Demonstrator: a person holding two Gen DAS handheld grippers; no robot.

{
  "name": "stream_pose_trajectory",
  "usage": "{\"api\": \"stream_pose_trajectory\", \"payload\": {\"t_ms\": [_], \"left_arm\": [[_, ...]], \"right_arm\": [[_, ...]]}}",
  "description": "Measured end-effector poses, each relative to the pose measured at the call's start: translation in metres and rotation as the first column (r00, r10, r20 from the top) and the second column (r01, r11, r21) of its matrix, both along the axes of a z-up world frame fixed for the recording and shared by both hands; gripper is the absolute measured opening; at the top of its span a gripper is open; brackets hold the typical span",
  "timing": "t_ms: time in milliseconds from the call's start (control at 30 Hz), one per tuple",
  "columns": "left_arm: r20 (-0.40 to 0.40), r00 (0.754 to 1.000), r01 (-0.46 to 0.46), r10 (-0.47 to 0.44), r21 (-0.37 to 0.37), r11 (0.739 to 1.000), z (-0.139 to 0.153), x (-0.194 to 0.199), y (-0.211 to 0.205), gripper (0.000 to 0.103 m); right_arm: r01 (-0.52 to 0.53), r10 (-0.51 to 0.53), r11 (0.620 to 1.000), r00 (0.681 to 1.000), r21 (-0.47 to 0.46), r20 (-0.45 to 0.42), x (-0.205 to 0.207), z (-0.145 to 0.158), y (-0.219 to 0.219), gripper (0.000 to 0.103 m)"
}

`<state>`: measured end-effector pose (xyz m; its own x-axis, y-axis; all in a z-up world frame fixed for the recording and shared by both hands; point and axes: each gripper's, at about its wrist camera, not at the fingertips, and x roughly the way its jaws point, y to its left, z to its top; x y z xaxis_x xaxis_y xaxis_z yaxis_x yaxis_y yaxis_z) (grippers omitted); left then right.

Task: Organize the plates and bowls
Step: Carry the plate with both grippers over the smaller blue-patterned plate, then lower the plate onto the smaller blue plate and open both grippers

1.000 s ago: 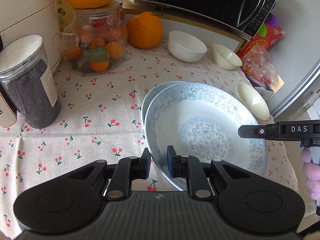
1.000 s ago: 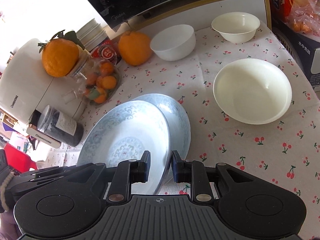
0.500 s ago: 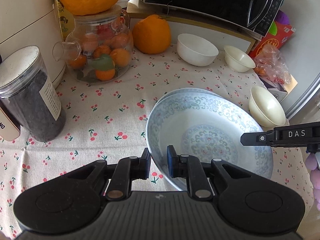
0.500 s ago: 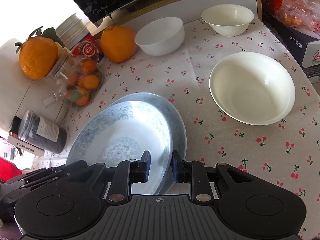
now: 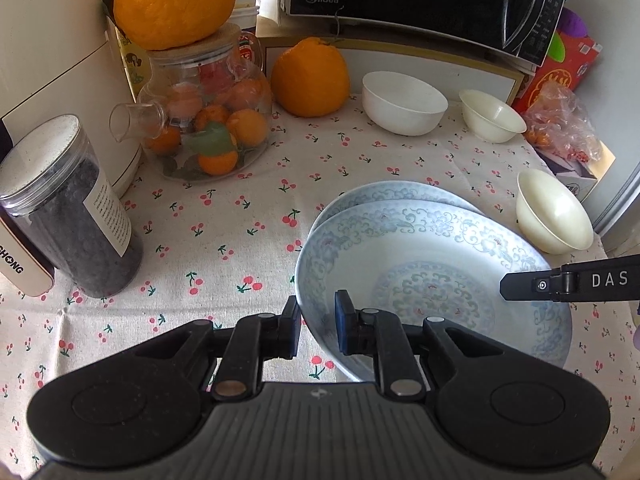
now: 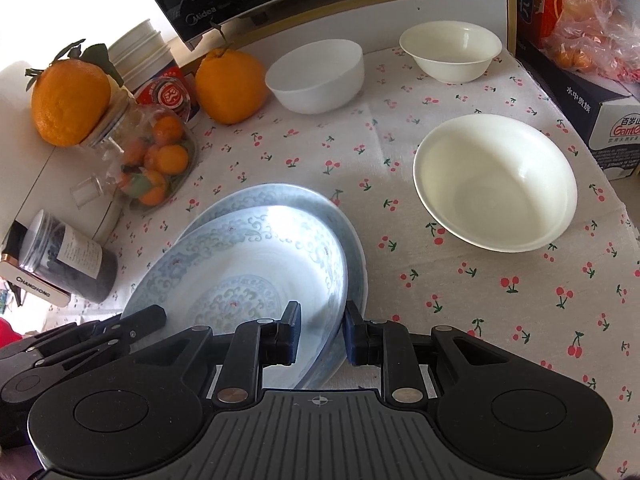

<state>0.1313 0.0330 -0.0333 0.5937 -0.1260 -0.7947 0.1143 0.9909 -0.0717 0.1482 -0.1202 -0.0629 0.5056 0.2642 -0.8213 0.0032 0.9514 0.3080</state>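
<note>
Left gripper clamped on near rim of upper plate; right gripper clamped on opposite rim. Lower plate directly beneath, offset. Risk: uneven release, rims chip. Beyond right gripper: large bowl, close; tipping hazard.

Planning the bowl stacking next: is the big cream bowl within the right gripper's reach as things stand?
Probably not yet: the right gripper is shut on the upper plate. The cream bowl sits unobstructed on the cloth.
</note>
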Motion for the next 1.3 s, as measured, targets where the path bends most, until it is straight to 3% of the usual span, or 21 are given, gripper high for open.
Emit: {"api": "stream_pose_trajectory", "payload": {"t_ms": [500, 1300], "left_arm": [[0.006, 0.999, 0.036, -0.036, 0.071, 0.997, -0.001, -0.004, -0.012, 0.016], [0.034, 0.997, 0.059, -0.065, 0.144, 0.988, 0.009, -0.024, -0.021, 0.015]], "right_arm": [[-0.014, 0.011, 0.996, 0.999, -0.088, -0.041, -0.009, 0.002, 0.009, 0.023], [-0.057, 0.051, 0.974, 0.998, -0.217, -0.033, -0.018, 0.008, 0.022, 0.017]]}}
